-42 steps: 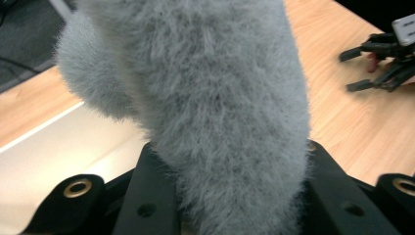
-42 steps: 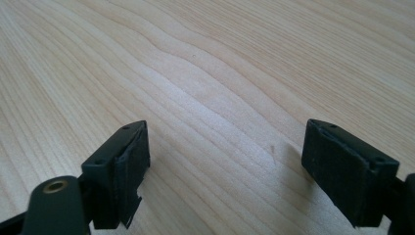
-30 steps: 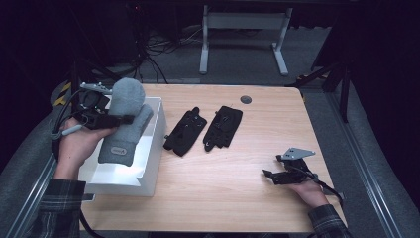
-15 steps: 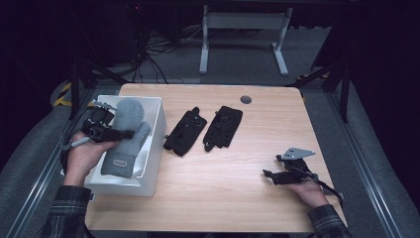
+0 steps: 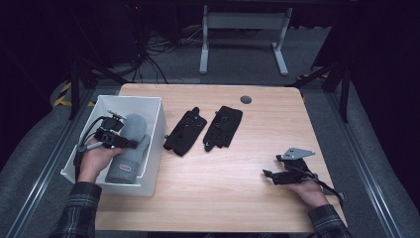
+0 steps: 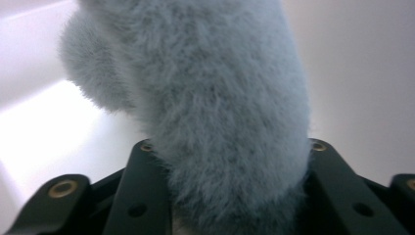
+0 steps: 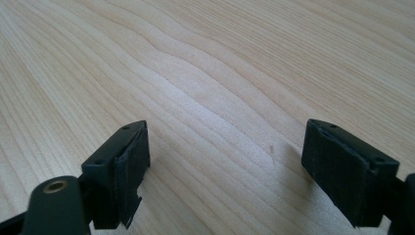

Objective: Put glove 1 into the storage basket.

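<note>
A grey furry cover (image 5: 128,151) with a small label lies lengthwise inside the white bin (image 5: 157,134) at the table's left. My left gripper (image 5: 125,143) is shut across its middle, held by a hand inside the bin. In the left gripper view the grey fur (image 6: 215,107) bulges between the black jaws, with white bin wall behind. My right gripper (image 5: 270,176) rests low at the table's front right, open. In the right gripper view its fingertips (image 7: 225,171) stand wide apart over bare wood.
Two flat black fabric pieces (image 5: 185,131) (image 5: 224,127) lie side by side in the middle of the wooden table (image 5: 223,198). A round grommet (image 5: 245,99) sits near the far edge. Metal frame legs stand on the floor beyond.
My left gripper has come down and toward the person with the furry cover, from above the bin's rim to inside the bin. The right gripper has not moved.
</note>
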